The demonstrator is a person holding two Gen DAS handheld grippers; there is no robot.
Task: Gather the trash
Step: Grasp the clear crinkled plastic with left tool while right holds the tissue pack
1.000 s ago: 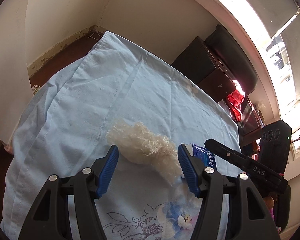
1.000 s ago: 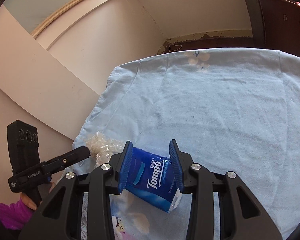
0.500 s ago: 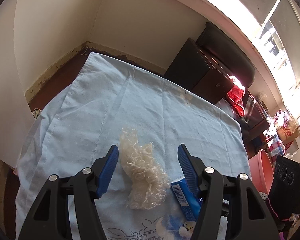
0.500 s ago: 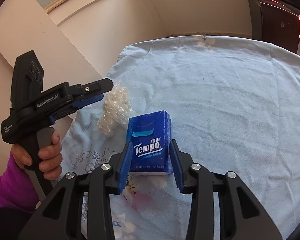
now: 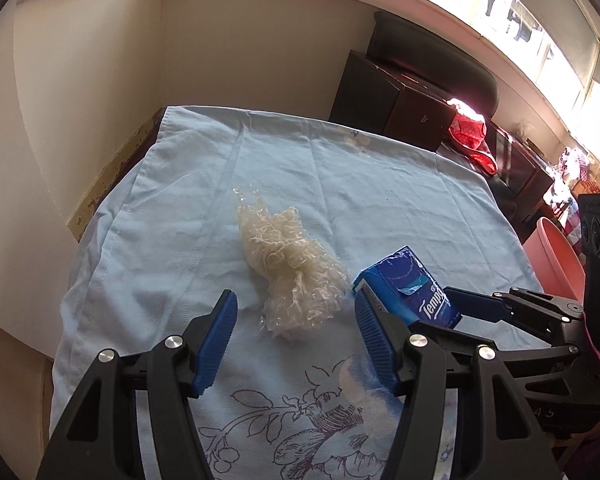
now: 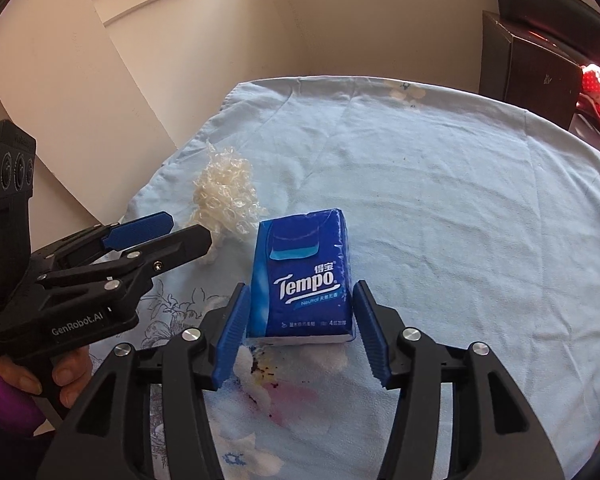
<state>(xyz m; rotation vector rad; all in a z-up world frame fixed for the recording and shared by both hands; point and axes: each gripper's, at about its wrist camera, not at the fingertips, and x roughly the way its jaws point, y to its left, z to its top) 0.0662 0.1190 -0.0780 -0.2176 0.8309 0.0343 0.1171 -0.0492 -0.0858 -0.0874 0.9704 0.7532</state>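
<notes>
A crumpled wad of clear plastic (image 5: 292, 276) (image 6: 224, 196) lies on the pale blue cloth (image 5: 180, 208). My left gripper (image 5: 296, 312) (image 6: 188, 229) stands open just short of the wad, which sits ahead of the gap between the pads, untouched. A blue Tempo tissue pack (image 6: 304, 276) (image 5: 408, 280) lies flat on the cloth to the right of the wad. My right gripper (image 6: 298, 312) straddles the pack's near end; its jaws are opening, and a thin gap shows beside each pad. One of its fingers (image 5: 484, 304) shows in the left wrist view.
A dark cabinet (image 5: 384, 100) with a red cloth (image 5: 468, 128) stands behind the table, and a pink basin (image 5: 556, 256) sits off the right edge. Walls close in at the left and back. A hand (image 6: 32, 376) with a purple sleeve holds the left gripper.
The right gripper brought the tissue pack down flat onto the cloth and its jaws widened off it. The left gripper rolled and shifted, so the plastic wad now lies further ahead of its jaws.
</notes>
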